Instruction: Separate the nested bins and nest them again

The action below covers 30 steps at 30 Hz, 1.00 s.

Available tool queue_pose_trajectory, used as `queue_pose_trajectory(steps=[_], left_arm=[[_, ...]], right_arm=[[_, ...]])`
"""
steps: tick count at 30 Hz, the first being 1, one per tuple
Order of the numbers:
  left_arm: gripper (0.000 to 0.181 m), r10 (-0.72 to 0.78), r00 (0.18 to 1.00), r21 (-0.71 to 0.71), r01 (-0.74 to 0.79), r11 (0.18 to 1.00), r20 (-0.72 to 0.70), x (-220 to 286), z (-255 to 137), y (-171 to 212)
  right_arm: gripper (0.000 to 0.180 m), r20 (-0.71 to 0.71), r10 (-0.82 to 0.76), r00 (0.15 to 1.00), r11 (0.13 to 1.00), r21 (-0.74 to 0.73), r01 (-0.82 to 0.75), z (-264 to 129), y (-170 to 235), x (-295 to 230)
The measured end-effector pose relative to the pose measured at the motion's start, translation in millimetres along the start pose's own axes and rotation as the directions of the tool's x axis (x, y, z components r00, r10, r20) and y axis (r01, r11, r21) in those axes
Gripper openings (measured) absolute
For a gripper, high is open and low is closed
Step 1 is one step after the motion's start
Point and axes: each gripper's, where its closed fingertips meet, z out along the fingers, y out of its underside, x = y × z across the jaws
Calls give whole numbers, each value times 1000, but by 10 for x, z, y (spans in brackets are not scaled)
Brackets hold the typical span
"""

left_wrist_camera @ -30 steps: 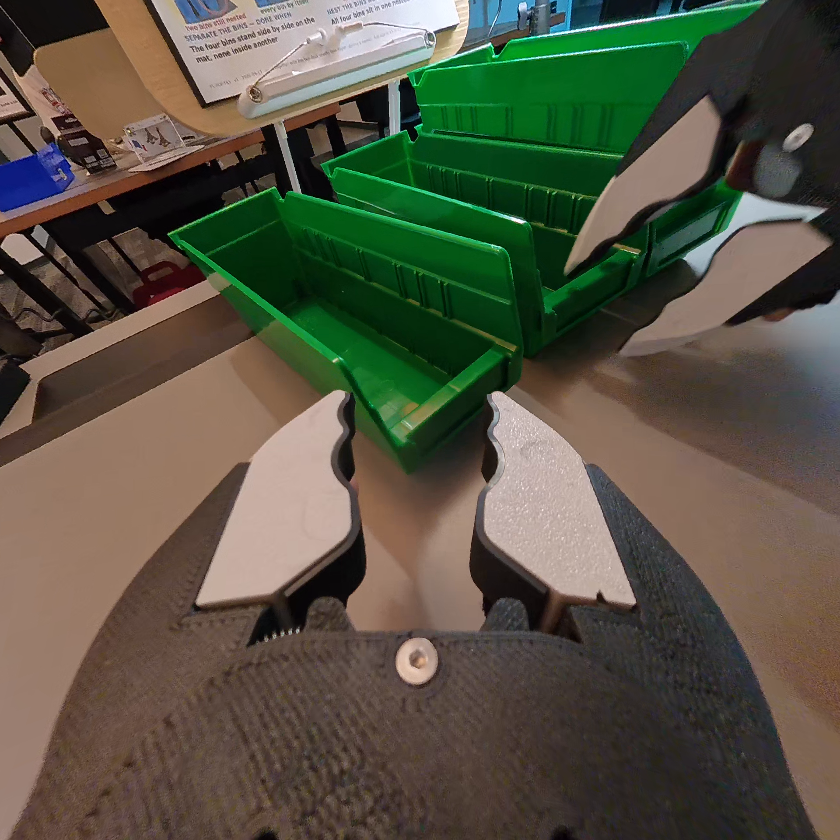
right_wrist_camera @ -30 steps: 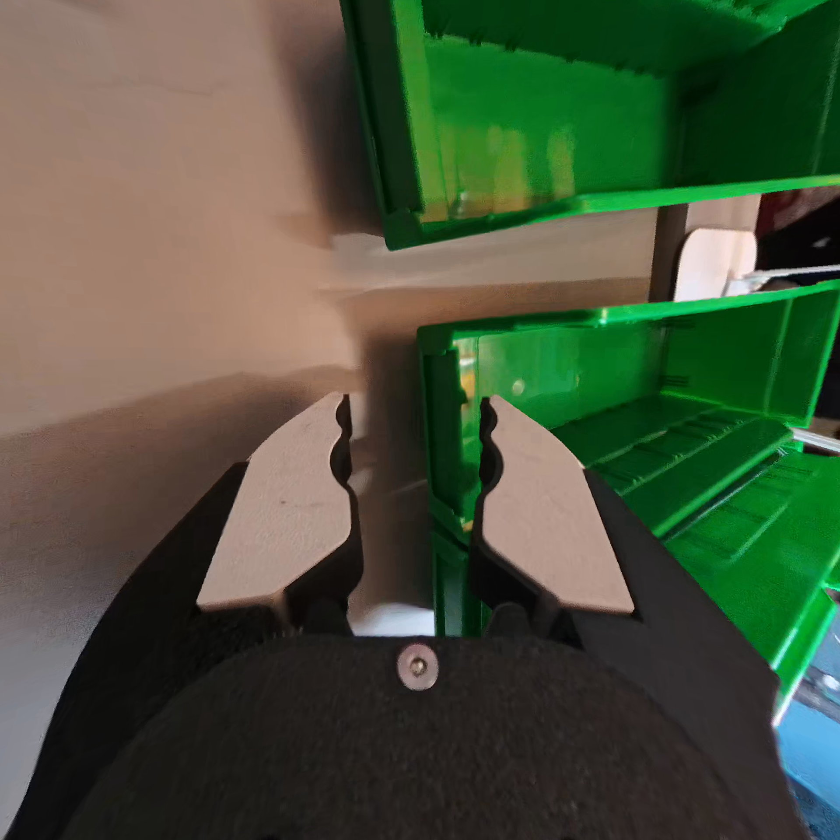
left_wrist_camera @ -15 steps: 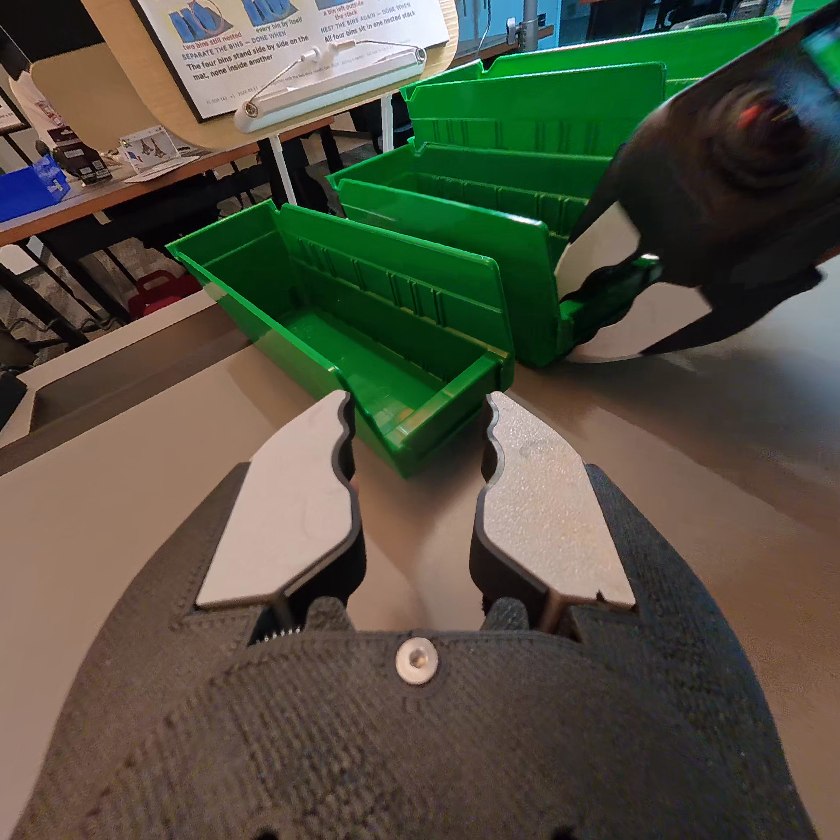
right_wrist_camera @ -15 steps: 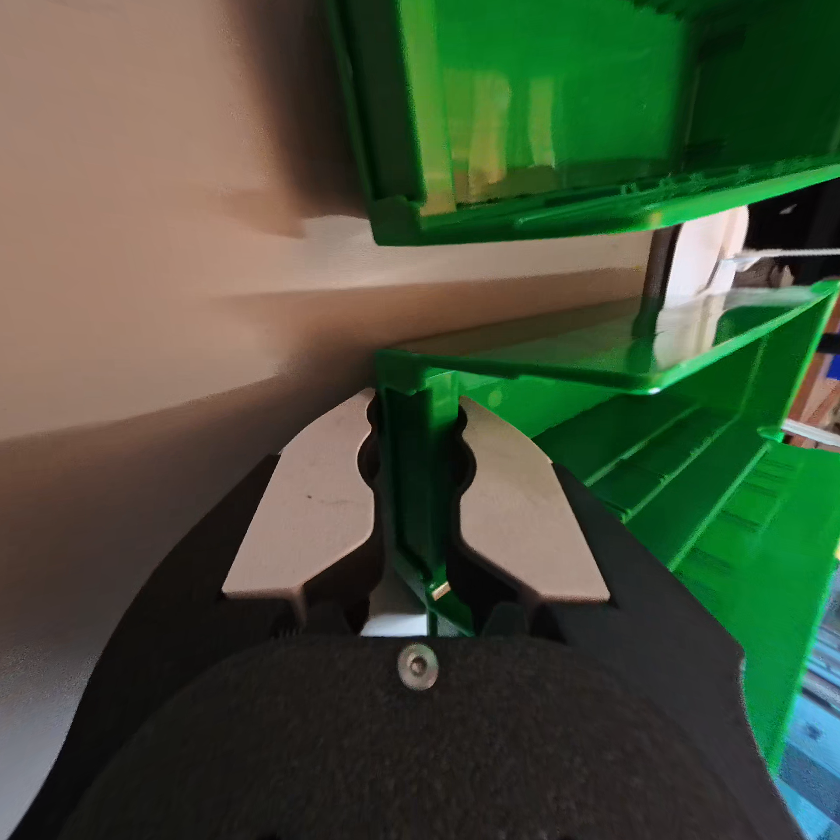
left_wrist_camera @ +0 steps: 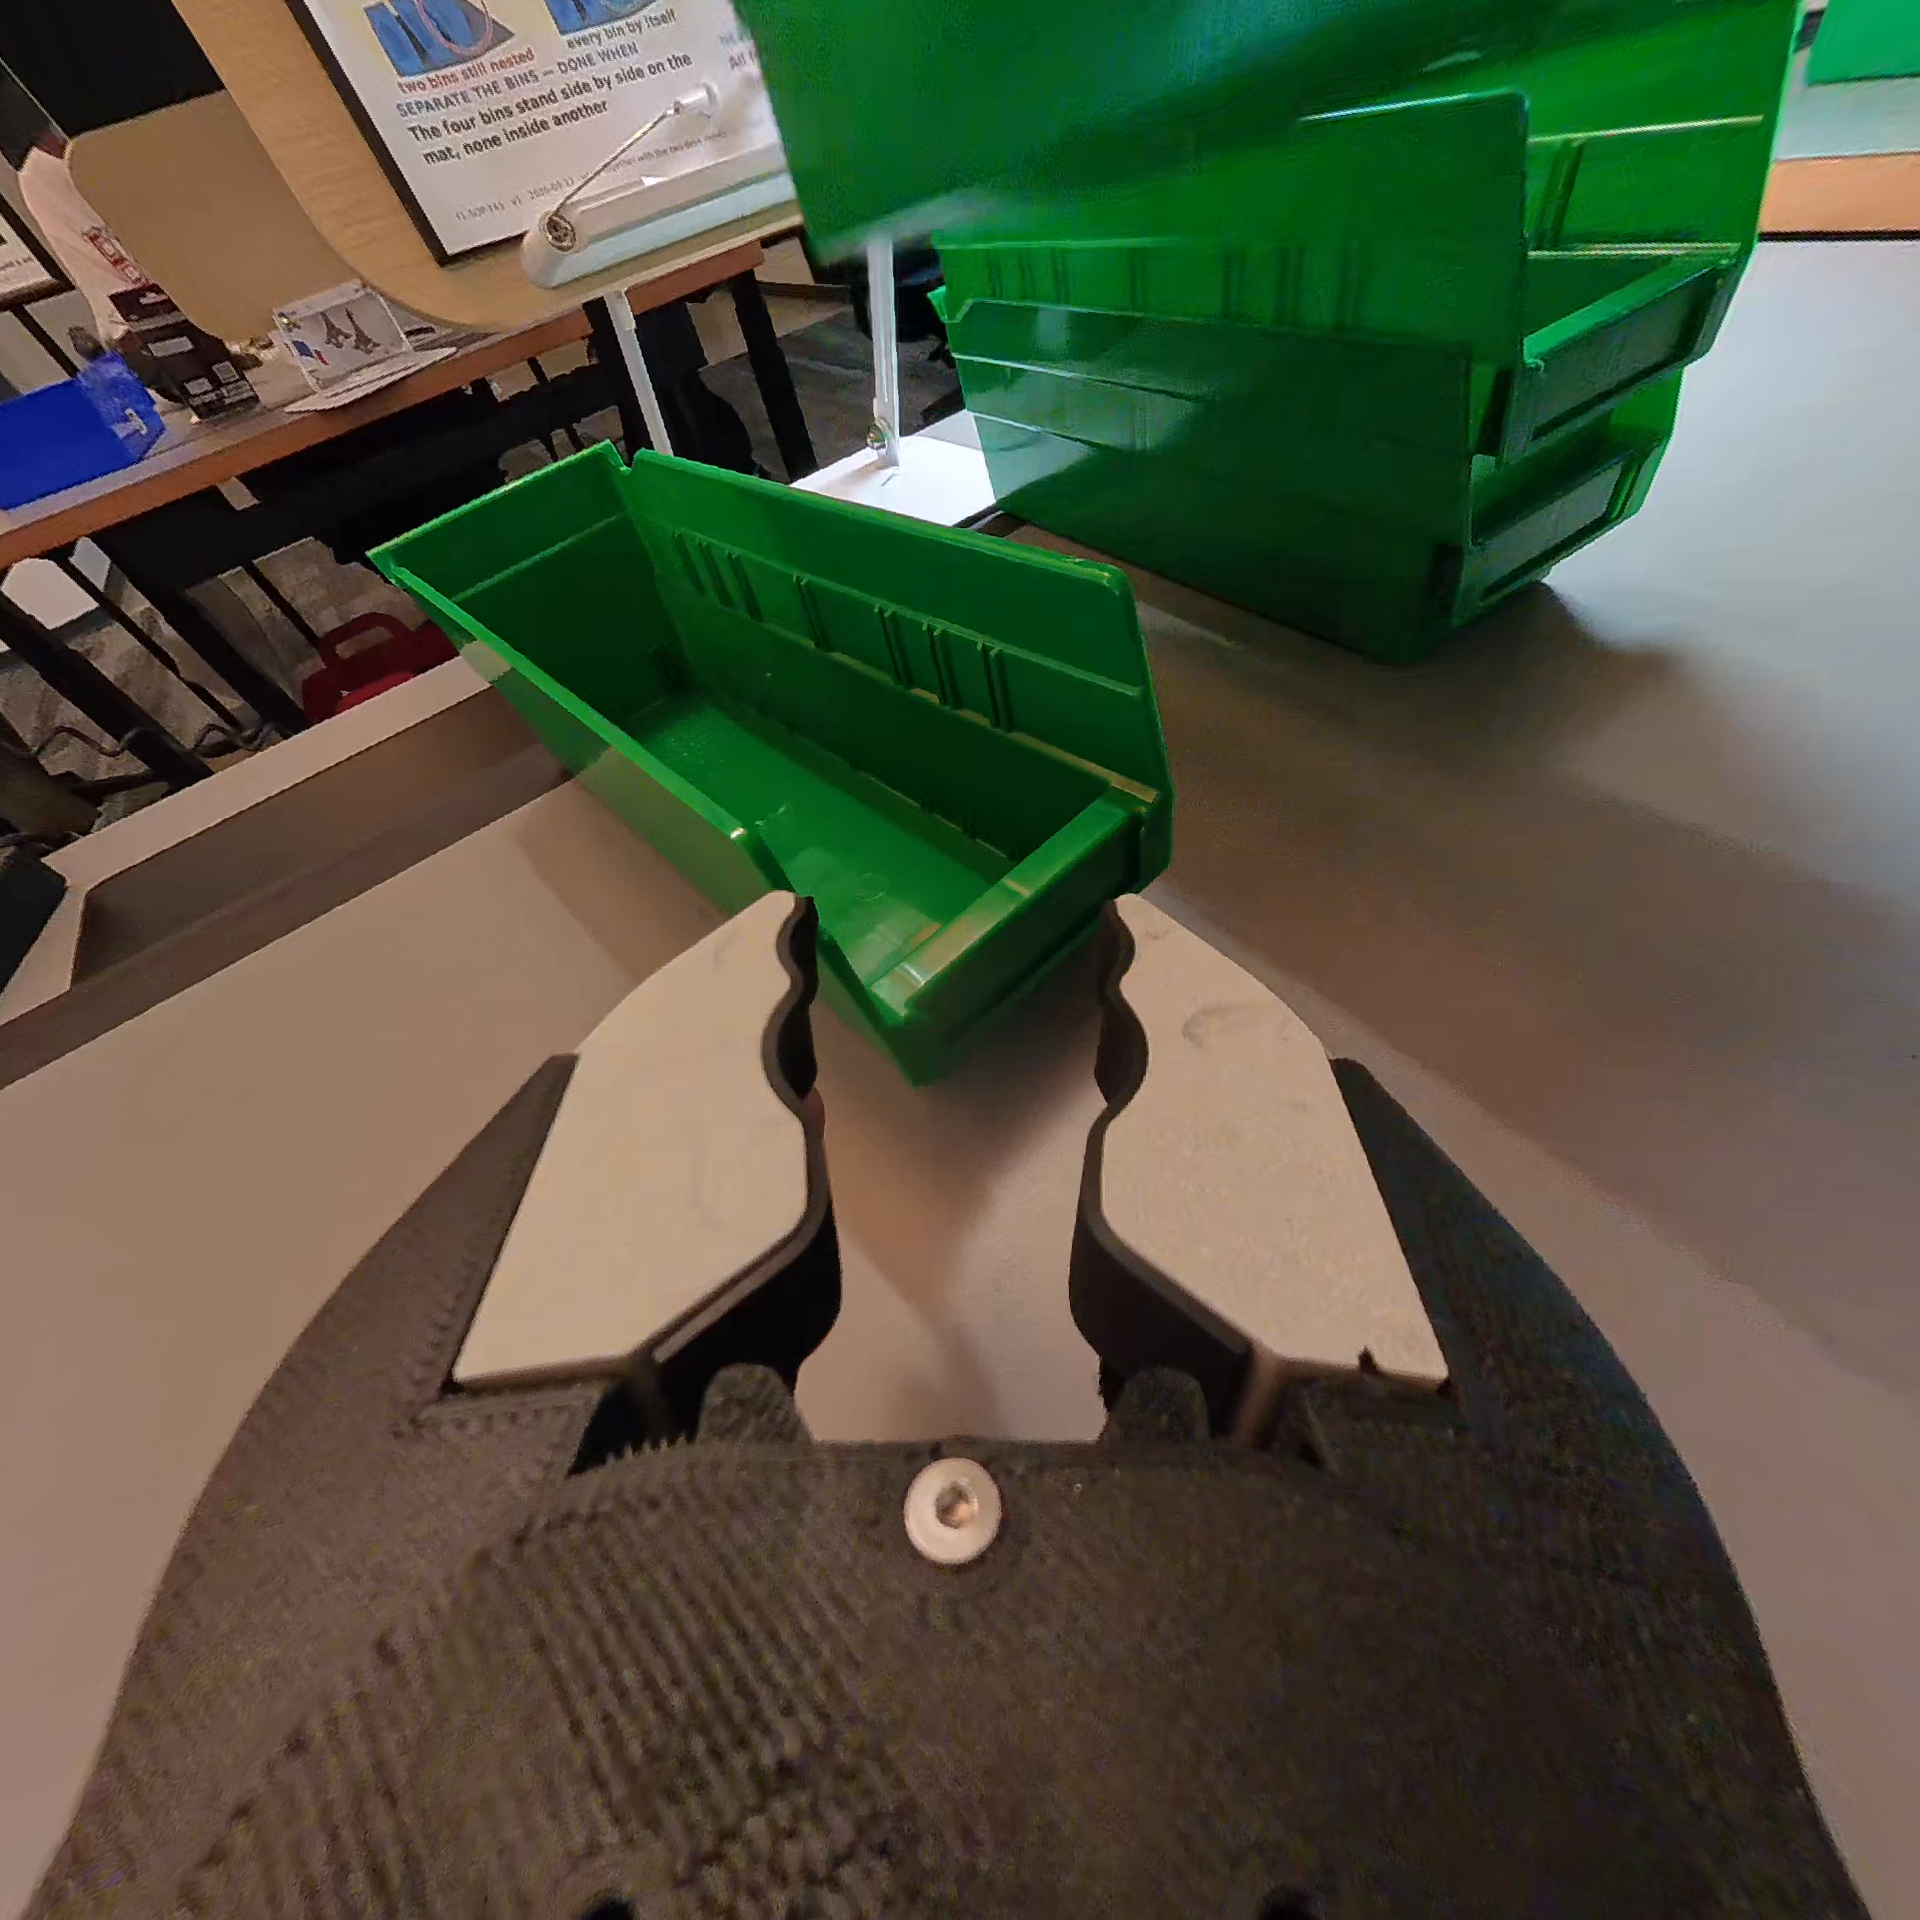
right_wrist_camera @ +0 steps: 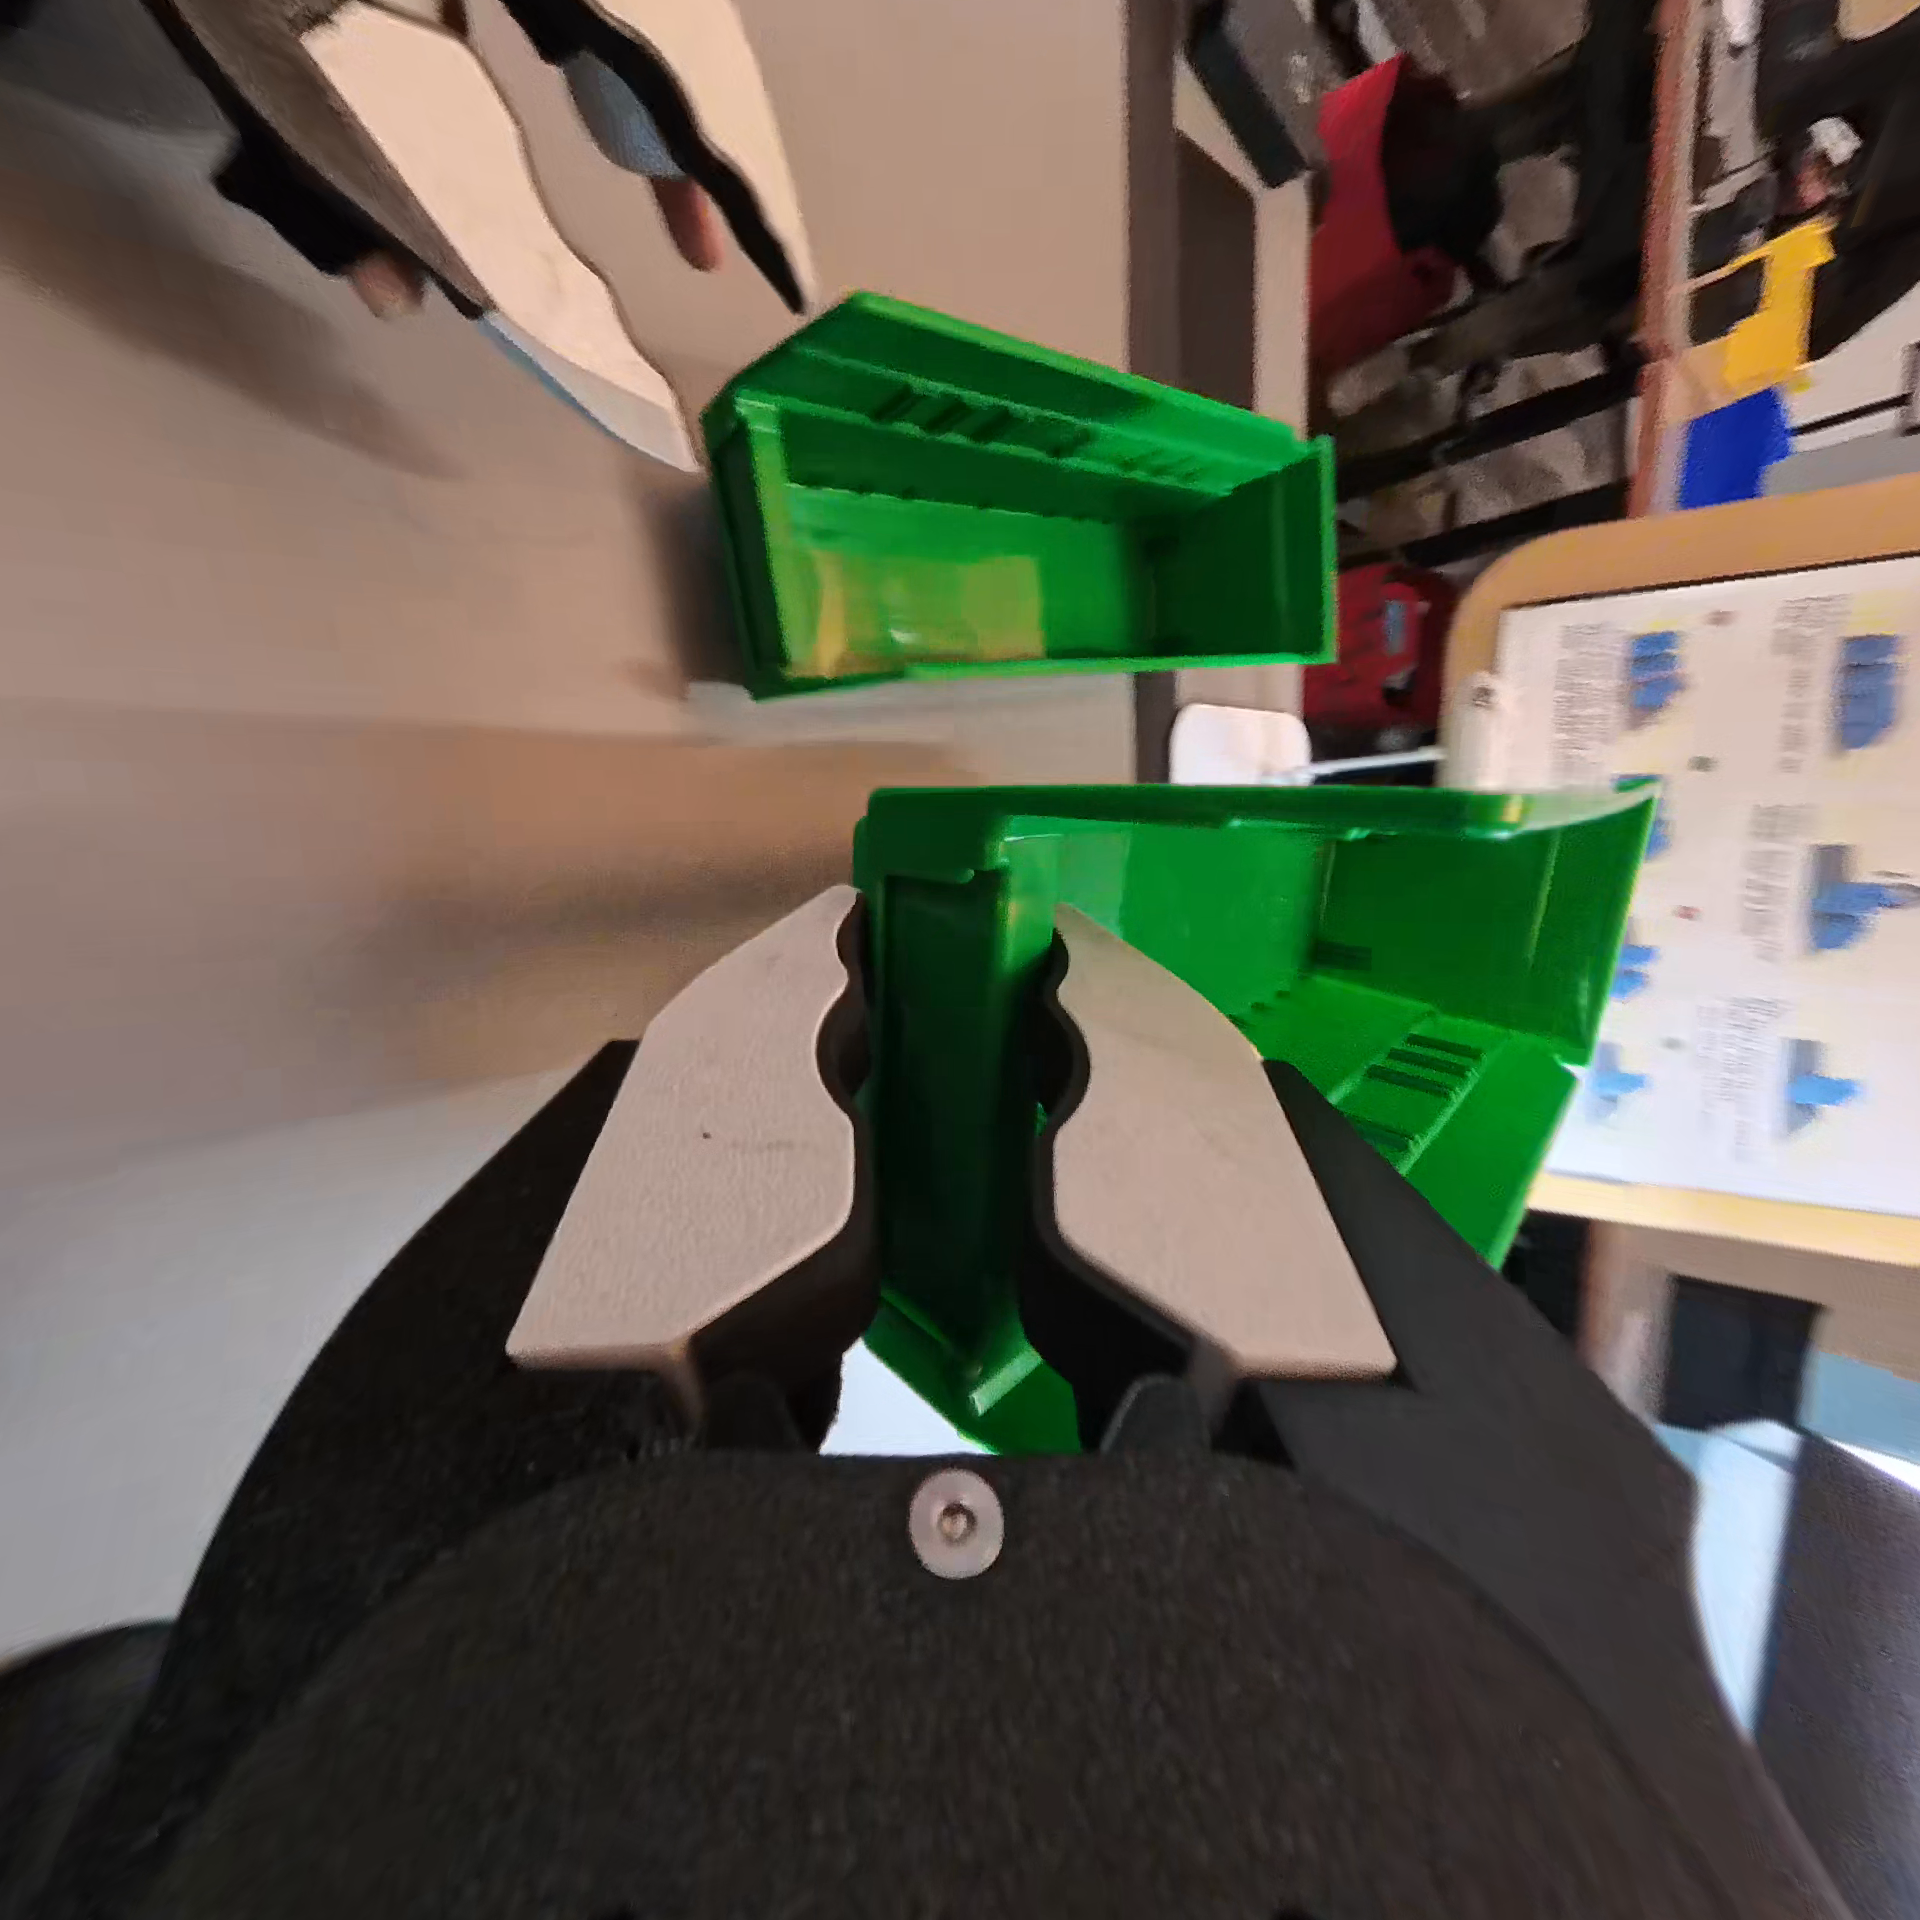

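Note:
A single green bin (left_wrist_camera: pixel 831 748) lies on the grey table, its front end just ahead of my left gripper (left_wrist_camera: pixel 956 935), which is open and empty. A stack of nested green bins (left_wrist_camera: pixel 1299 468) stands at the back right. My right gripper (right_wrist_camera: pixel 951 914) is shut on the front wall of another green bin (right_wrist_camera: pixel 1351 935) and holds it in the air. That lifted bin shows blurred at the top of the left wrist view (left_wrist_camera: pixel 1143 104). The right wrist view also shows the single bin (right_wrist_camera: pixel 987 520) and the left gripper (right_wrist_camera: pixel 582 177) beyond it.
An instruction board (left_wrist_camera: pixel 540 94) on a white stand rises behind the table. A wooden side table (left_wrist_camera: pixel 312 416) with a blue box (left_wrist_camera: pixel 62 436) stands at the far left. The grey table's edge (left_wrist_camera: pixel 260 790) runs along the left. About 20 centimeters separates my left fingertips from my right.
My right gripper has shut on the front wall of a bin and lifted it off the table. My left gripper stays open in front of the single bin.

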Motion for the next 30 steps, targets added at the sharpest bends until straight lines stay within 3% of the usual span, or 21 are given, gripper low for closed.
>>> queue_pose_trajectory(steps=[3,7,16,19,21,25,30], left_arm=[[52,2,1000,-3,-2,1000,-2,9,5,8],[51,4,1000,-1,-4,1000,-1,13,4,4],[49,20,1000,-22,-21,1000,-11,42,44,70],[46,48,999,-16,-48,999,-4,57,44,64],[44,71,997,-11,-71,997,-1,78,37,49],[42,99,995,-4,-99,995,-24,169,38,23],[42,187,982,-18,-188,982,-34,254,68,-30]], right_arm=[[29,-50,-74,996,996,-54,71,-149,193,269],[29,-43,-69,997,989,-130,63,-27,624,443],[30,27,-51,998,986,-156,55,523,1294,181],[37,-45,-58,997,986,-158,50,567,1329,194],[50,-78,-8,997,994,-110,-1,493,1267,179],[55,-159,132,978,989,80,-121,166,1108,116],[52,-142,415,899,885,294,-362,-195,1266,-190]])
